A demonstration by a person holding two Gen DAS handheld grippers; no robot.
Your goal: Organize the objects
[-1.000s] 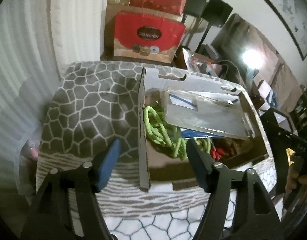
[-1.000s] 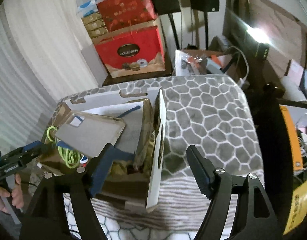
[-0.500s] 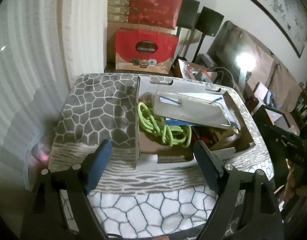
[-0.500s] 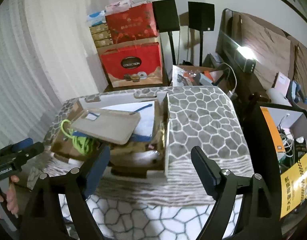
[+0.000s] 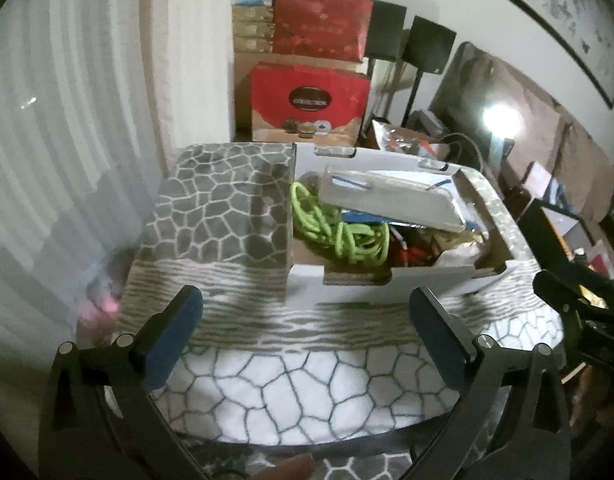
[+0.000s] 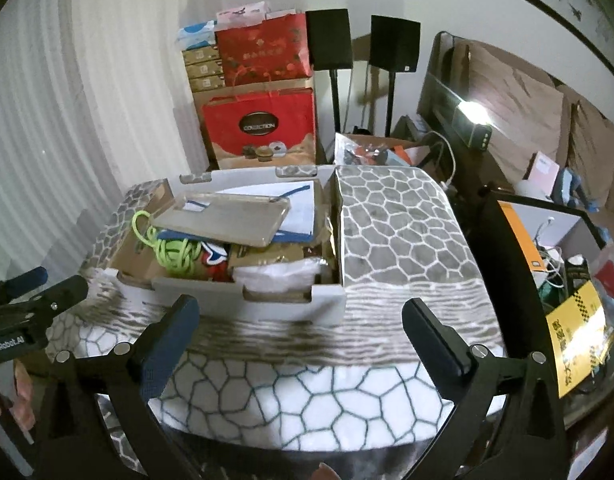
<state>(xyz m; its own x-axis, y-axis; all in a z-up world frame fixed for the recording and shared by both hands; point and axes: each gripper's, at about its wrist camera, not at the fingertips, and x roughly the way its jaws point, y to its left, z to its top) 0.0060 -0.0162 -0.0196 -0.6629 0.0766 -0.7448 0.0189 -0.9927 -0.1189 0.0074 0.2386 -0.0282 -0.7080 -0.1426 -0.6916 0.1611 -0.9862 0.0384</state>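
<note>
Patterned worktop (image 5: 211, 208) | red bags (image 6: 263, 128), speakers (image 6: 329, 40) behind box (image 5: 387, 276) | tray (image 5: 391, 200) hides cord (image 5: 339, 236) partly | left gripper (image 5: 305, 330), right gripper (image 6: 299, 332) opening, empty

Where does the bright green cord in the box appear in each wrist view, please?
Left wrist view: the green cord lies centre frame, in the box's left part, below the flat grey tray.
Right wrist view: the cord sits left of centre, at the box's left end.
Shared landmark: the red gift bag behind.
</note>
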